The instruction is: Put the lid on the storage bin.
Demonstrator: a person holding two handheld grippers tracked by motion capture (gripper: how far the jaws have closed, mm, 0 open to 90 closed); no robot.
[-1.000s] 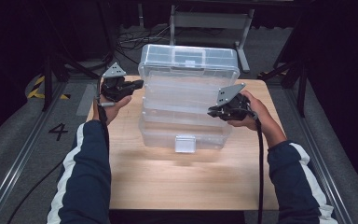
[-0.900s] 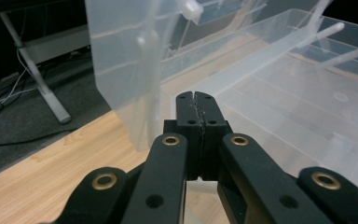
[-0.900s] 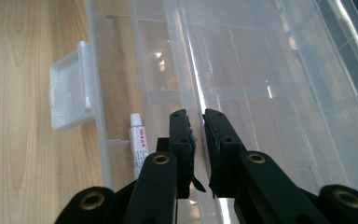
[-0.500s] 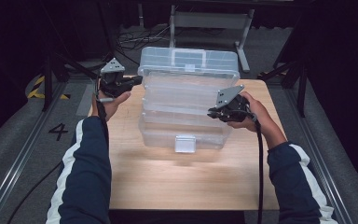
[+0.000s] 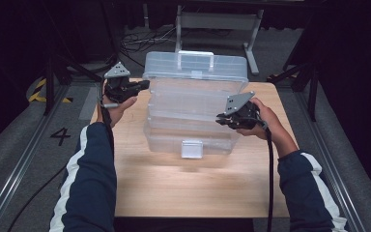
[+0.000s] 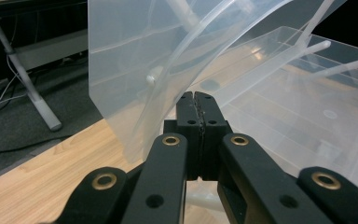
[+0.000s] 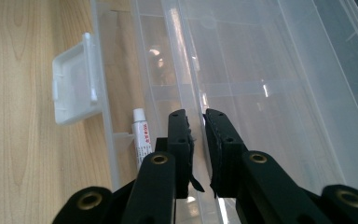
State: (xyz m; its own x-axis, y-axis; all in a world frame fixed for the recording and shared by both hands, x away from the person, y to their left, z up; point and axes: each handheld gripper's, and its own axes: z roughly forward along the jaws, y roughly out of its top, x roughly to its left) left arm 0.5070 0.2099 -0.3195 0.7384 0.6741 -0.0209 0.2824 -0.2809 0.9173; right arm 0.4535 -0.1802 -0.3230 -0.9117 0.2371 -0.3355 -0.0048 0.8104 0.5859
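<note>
Jaws of the left gripper are pressed flat together with nothing between them; their tips sit just below and in front of the curved support arm and side wall of the clear plastic organizer box, near the small pivot stud on that wall. In the high view this gripper is at the box's upper tier, by its left end.

Jaws of the right gripper stand a narrow gap apart, and the thin clear rim of a tray runs up through that gap; whether the pads actually press on it cannot be told. Just to the left of these jaws, a small white tube with red print lies in the bottom compartment. Farther left, the box's white latch hangs over the front wall, above the wooden table. In the high view the right gripper is at the right end of the middle tier, the box fanned open on the table.
</note>
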